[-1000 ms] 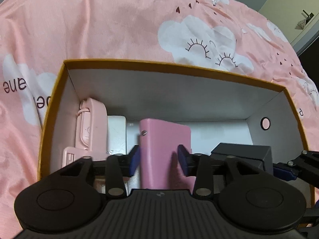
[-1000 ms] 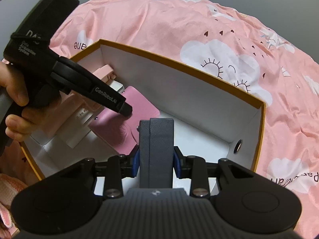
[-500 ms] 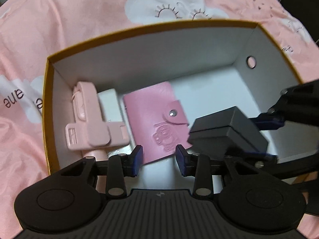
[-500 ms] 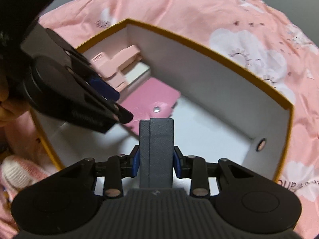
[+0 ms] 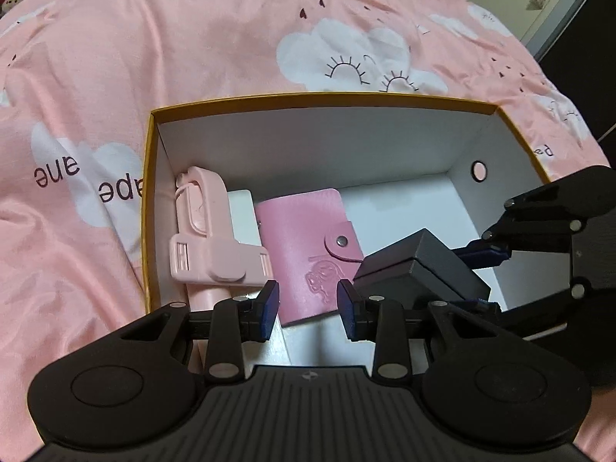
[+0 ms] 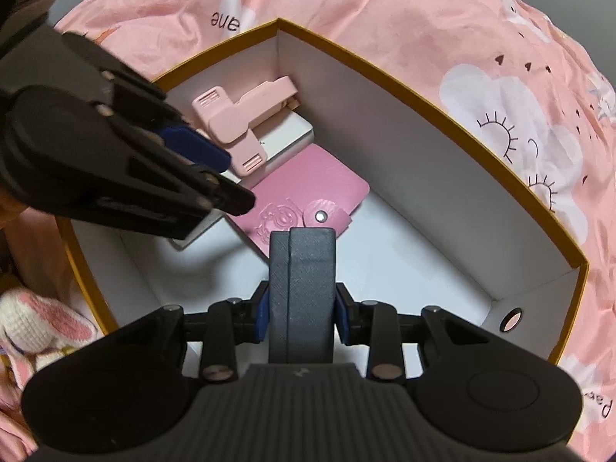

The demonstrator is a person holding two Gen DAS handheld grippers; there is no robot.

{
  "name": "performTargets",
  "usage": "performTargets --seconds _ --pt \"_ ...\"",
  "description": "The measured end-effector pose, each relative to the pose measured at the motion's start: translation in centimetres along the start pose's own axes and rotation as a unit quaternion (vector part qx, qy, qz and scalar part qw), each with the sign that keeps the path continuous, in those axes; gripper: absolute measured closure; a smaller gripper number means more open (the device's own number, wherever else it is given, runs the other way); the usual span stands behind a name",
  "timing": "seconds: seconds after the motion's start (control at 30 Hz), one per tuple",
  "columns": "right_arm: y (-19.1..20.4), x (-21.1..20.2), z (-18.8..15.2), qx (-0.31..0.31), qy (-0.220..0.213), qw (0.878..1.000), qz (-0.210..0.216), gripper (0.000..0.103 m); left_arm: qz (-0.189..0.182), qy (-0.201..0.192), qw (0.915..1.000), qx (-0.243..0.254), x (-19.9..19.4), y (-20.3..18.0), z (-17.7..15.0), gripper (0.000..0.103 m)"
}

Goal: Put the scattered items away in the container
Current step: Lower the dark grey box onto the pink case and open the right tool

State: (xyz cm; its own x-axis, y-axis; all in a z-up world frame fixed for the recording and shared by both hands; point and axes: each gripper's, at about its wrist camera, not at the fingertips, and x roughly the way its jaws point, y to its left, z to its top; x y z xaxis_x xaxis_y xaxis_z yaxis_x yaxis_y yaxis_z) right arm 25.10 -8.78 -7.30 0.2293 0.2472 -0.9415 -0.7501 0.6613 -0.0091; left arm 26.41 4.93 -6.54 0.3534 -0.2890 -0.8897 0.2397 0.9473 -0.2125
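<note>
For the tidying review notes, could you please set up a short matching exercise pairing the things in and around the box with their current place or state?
Column one:
1. pink card wallet
2. dark grey case
3. pink clip holder
4. left gripper

Column two:
A. clamped in the right gripper over the box
B. lying flat on the box floor, snap closed
C. open, nothing between its pads
D. resting by the box's left wall, partly on a white item

Pairs: 1-B, 2-A, 3-D, 4-C

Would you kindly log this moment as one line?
left gripper: open, empty | right gripper: holding dark grey case over orange-rimmed box
</note>
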Motion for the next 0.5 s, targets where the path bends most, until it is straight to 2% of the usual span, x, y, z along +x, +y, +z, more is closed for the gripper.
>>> performTargets --seconds 0.17,0.3,0.5 --pt "0.6 -0.6 0.0 -0.004 0.016 0.999 0.03 0.067 0.002 -0.013 0.9999 0.005 -0.7 0.0 -0.5 0.064" --pt "1.1 -0.4 0.6 -0.009 0.02 0.999 0.026 0.067 -0.006 -0.02 0.9998 -0.003 -0.5 0.1 -0.8 0.064" --pt "0.9 0.2 2.0 0.015 -0.003 1.0 0.02 0.067 -0.005 -0.026 0.9997 0.002 -0.8 0.0 -1.2 0.066"
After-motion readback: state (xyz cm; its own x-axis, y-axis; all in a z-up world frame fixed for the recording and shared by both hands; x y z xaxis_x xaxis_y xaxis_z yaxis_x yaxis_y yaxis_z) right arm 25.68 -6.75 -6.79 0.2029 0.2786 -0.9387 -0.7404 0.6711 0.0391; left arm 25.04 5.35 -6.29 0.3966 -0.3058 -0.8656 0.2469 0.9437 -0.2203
